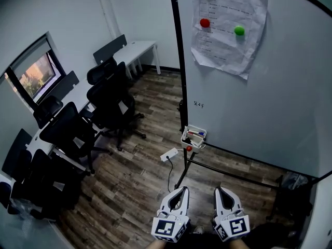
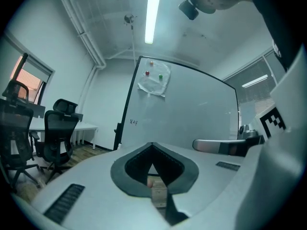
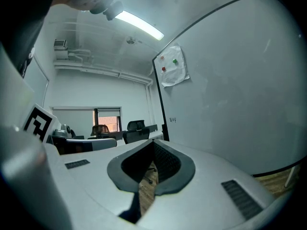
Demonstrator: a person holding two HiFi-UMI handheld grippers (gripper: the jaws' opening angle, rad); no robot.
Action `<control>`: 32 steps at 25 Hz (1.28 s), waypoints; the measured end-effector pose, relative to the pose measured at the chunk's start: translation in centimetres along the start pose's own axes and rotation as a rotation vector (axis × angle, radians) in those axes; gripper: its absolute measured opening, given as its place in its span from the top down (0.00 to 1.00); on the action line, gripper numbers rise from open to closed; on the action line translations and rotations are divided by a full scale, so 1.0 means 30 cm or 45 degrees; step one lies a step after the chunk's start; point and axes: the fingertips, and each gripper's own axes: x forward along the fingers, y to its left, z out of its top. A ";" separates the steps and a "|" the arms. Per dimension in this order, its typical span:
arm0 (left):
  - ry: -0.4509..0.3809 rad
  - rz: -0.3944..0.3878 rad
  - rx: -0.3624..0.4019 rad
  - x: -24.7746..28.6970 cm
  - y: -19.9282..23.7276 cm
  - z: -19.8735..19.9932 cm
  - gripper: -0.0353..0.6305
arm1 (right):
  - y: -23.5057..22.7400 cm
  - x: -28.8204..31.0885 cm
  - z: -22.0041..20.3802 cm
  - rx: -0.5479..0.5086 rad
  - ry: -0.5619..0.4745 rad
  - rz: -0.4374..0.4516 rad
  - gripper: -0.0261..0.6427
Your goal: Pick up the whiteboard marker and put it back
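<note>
I am holding my left claw (image 1: 181, 191) and my right claw (image 1: 220, 191) side by side, low in front of the whiteboard (image 1: 270, 97). Both are pressed together with nothing between the pads. The markers (image 1: 195, 134) are lying in the small white tray (image 1: 183, 138) that is hanging at the whiteboard's lower left corner, well apart from both claws. From here I am making out red and blue on them, but I cannot tell how many there are or which way their caps are pointing. I am judging a marker to be light, stiff and smooth: a round plastic barrel that is likely to roll or swivel in a loose pinch, though it is not fragile. I am expecting the best hold to be across the middle of the barrel, pads square to its length and away from the cap, which could pull off. The tray is crowding them, so I am expecting to need a narrow spread and to take whichever one is lying uppermost.
</note>
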 end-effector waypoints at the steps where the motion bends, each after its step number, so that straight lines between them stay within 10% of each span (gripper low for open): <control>1: 0.003 -0.002 0.000 0.011 0.010 0.002 0.94 | -0.003 0.014 -0.001 -0.001 0.004 -0.002 0.94; 32: 0.062 -0.104 -0.034 0.240 0.277 0.011 0.94 | -0.042 0.308 -0.024 -0.011 0.059 -0.202 0.94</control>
